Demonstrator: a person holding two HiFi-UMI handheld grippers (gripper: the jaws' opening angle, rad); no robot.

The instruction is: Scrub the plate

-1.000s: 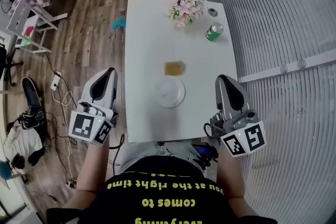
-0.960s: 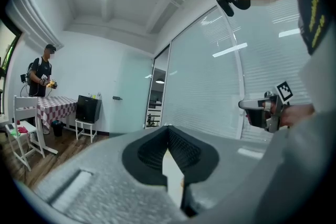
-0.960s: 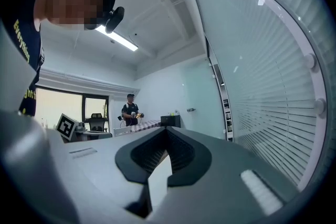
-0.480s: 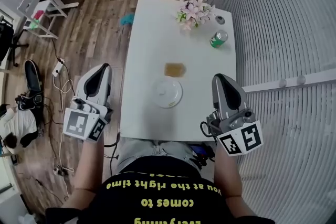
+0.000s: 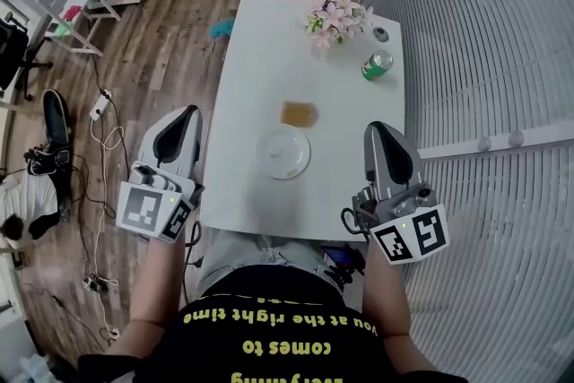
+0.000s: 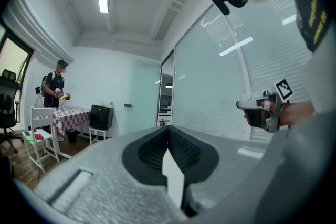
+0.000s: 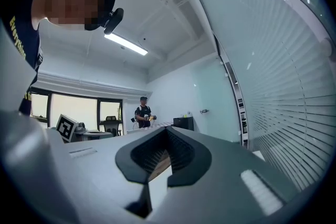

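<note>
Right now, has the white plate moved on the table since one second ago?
No. The plate still lies just on the person's side of the brown sponge, same gap.

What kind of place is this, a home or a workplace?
Probably an office or lab room: a wall of white blinds, a plain white table on a wood floor, and loose cables on it.

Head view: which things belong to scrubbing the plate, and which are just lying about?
For the job: plate; brown pad beyond it, likely the scrubber; left gripper and right gripper, both shut and empty.
Lying about: flowers; green can; small round object near the can.
</note>
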